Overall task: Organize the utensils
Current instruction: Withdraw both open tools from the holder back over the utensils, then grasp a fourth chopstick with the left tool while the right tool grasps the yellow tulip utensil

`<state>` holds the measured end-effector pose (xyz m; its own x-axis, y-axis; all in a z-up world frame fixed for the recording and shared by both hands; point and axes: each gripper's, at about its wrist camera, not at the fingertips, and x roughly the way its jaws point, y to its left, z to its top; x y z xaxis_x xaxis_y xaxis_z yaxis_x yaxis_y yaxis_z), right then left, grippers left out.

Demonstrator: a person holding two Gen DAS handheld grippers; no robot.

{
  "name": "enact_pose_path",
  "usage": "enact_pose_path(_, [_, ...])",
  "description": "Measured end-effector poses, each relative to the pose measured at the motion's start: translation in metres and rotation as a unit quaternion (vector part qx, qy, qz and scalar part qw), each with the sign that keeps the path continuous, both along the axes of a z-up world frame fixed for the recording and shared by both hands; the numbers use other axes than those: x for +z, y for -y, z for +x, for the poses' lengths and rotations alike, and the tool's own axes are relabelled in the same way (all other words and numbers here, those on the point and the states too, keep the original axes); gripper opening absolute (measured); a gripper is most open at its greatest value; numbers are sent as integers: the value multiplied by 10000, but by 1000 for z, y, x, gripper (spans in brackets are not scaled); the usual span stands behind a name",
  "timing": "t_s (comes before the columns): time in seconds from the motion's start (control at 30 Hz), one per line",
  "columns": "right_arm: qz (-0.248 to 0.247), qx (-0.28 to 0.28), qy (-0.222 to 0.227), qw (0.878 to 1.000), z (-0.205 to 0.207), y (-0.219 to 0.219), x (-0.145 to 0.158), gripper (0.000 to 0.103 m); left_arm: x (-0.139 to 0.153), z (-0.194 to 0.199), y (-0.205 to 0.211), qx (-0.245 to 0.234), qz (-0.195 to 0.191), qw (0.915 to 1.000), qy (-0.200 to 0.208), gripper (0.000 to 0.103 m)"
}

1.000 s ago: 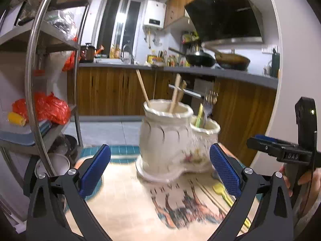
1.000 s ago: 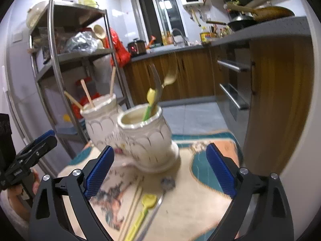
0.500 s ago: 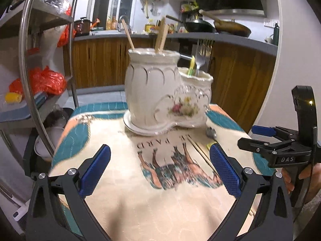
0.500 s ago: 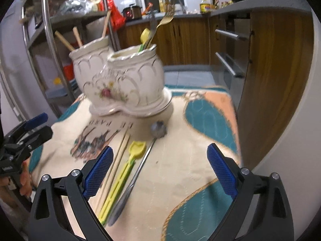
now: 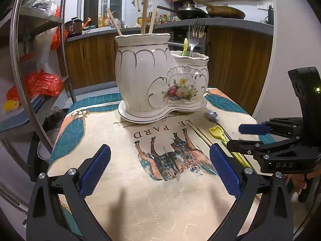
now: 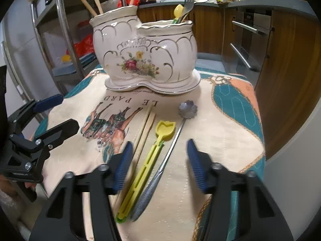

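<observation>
A white ceramic two-compartment holder (image 5: 160,76) (image 6: 144,54) stands at the far side of the cloth-covered table. Its tall side holds wooden chopsticks (image 5: 144,16); its low side holds a fork (image 5: 195,34) and a yellow utensil (image 5: 185,47). On the cloth lie a pair of chopsticks (image 6: 145,126), a yellow plastic spoon (image 6: 158,146) and a metal spoon with a flower-shaped bowl (image 6: 187,109). My right gripper (image 6: 159,160) (image 5: 236,136) hovers over the two spoon handles, jaws closing, pads not pressing on either. My left gripper (image 5: 160,168) (image 6: 68,112) stands open over bare cloth.
A steel shelf rack (image 5: 18,60) with red bags stands left of the table. Wooden kitchen cabinets and an oven with bar handles (image 6: 240,56) run behind and to the right. The table's right edge (image 6: 260,140) drops off close to the spoons.
Both grippers tilted down and sank toward the table. The right gripper came in over the loose spoons and its jaws narrowed from wide open. The left jaws stayed wide.
</observation>
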<state>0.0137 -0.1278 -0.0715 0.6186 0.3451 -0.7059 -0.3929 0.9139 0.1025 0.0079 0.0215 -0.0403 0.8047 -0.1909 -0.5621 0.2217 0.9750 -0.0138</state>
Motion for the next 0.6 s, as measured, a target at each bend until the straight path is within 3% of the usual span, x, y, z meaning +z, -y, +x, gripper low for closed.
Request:
enact_pose_path(0.1, [-4, 71, -112, 9999, 1, -5, -2, 36, 0, -1, 0, -7, 17, 10000, 10, 97])
enact_pose_path(0.33, [-169, 169, -236, 9994, 4, -15, -8, 28, 0, -1, 1, -48, 20, 10000, 20, 97])
enact_pose_path(0.4, [-176, 144, -250, 9994, 6, -13, -7, 18, 0, -3, 2, -78, 30, 10000, 26, 97])
enact_pose_path(0.6, [-151, 170, -314, 9992, 13, -11, -11, 20, 3, -3, 11, -88, 26, 9999, -67, 97])
